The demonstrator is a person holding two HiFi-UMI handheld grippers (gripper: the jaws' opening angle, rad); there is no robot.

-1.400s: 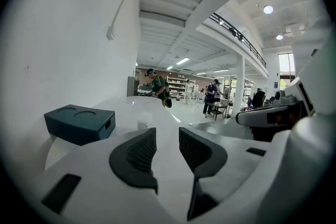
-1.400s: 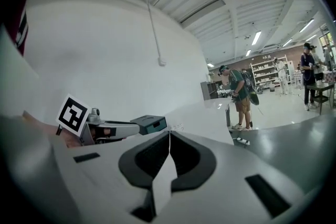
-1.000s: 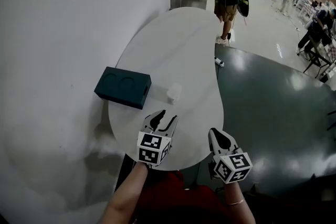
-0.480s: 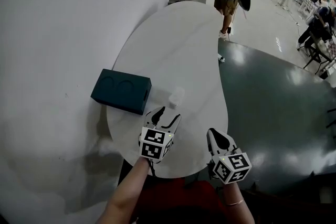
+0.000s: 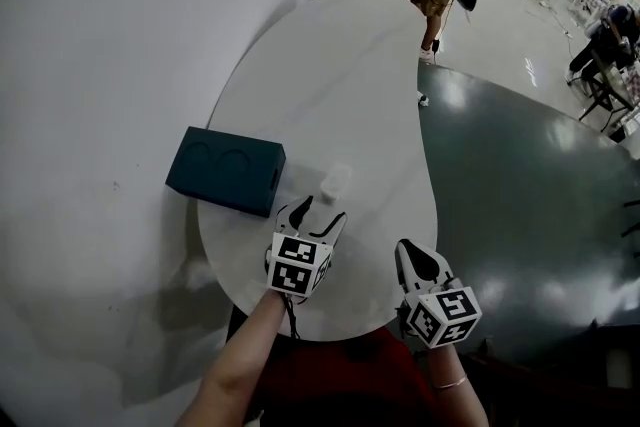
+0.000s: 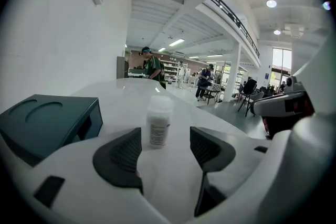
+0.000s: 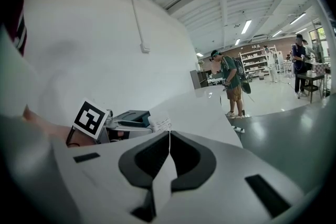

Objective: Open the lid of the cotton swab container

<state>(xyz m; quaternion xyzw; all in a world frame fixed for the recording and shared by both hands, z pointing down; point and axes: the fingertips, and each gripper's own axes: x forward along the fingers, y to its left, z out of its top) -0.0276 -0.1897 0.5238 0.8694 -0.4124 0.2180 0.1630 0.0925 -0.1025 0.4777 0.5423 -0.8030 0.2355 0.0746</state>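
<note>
Nearest you, your right gripper (image 5: 412,255) hovers by the table's near edge, its jaws pressed together on nothing. Your left gripper (image 5: 312,210) has just been opening and stands wide and empty. It is aimed at the small white cylindrical plastic cotton swab container (image 5: 335,181), which stands upright just beyond its tips, lid on. Left of it, a dark teal rectangular box (image 5: 225,170) lies on the white rounded table (image 5: 340,65).

Risk: the container looks light, so a jaw brushing it off-centre could tip it over. Squeezing at the lid could pin it shut.

Count: two grippers, one container, one box, one table.
</note>
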